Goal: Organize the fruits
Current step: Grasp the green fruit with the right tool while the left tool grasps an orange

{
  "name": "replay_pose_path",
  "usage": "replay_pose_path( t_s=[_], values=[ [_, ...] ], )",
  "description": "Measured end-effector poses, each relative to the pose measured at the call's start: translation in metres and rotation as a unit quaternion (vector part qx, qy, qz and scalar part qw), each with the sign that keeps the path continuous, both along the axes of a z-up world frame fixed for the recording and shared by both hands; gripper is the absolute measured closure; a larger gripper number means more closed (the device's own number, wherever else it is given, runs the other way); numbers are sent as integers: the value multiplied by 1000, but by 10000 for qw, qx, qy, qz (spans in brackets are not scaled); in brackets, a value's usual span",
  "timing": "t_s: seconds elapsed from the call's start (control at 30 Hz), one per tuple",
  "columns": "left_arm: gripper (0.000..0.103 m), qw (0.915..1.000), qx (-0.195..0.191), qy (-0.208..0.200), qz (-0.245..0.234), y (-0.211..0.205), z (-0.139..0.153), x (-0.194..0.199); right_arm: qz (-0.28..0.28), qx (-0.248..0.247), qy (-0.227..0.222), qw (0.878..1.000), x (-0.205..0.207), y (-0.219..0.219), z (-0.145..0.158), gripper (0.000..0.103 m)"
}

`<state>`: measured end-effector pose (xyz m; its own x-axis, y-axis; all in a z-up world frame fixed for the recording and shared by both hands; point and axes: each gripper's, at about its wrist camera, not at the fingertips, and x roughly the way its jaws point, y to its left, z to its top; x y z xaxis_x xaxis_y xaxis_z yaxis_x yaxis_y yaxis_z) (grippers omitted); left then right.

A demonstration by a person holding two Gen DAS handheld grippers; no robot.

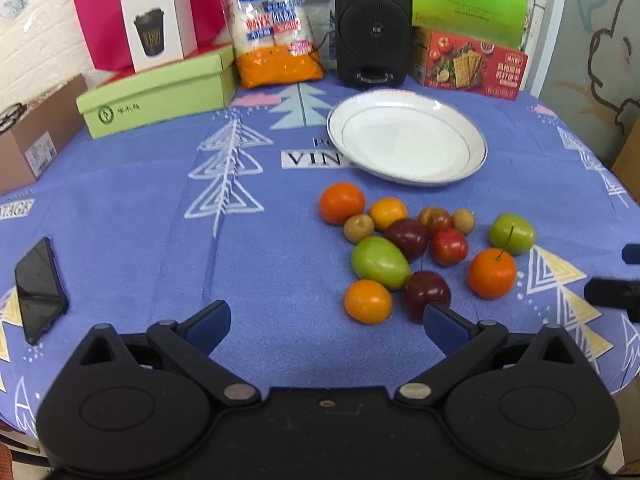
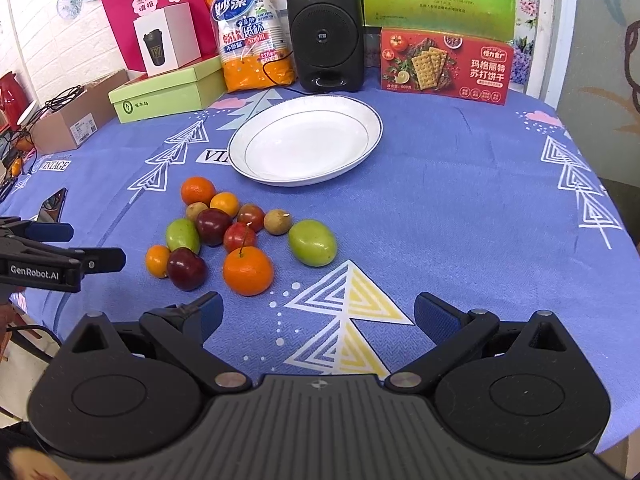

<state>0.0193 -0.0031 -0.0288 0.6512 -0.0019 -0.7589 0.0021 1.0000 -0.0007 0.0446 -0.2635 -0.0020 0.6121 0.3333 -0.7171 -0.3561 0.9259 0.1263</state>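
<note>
The fruits [image 1: 420, 248] lie clustered on the tablecloth [image 1: 160, 240], just ahead of the wide-open, empty left gripper [image 1: 326, 322]. The right gripper [image 2: 318, 316], equally spread and empty, has bare cloth ahead. The white plate [image 2: 376, 124] sits behind the cluster.

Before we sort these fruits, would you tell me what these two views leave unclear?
- Left wrist view: right gripper cut off by the right edge.
- Left wrist view: dark red fruit partly behind a left gripper finger.
- Right wrist view: phone partly hidden behind the left gripper.
</note>
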Motion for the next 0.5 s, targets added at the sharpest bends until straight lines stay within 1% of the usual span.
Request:
replay_pose_path(
  t_s=[0.07,0.17,0.27,0.33,0.43,0.5],
  values=[
    [0,9999,-83,68,-15,2,-4,2,-42,-1,44,10000,6,-1,-3,0],
    [0,9998,-166,63,-99,3,-4,5,-89,-71,30,9999,13,-1,-5,0],
    [0,9997,-35,26,-238,2,3,11,-32,34,-29,10000,17,-1,-1,0],
    [0,9995,66,-112,-298,5,13,16,-45,109,-81,9999,22,-2,8,0],
    [0,9986,128,-414,-288,12,30,20,-93,261,-434,9987,27,-5,26,0],
    [0,9982,170,-443,-370,13,30,22,-114,411,-708,9966,29,-6,34,0]
  ],
)
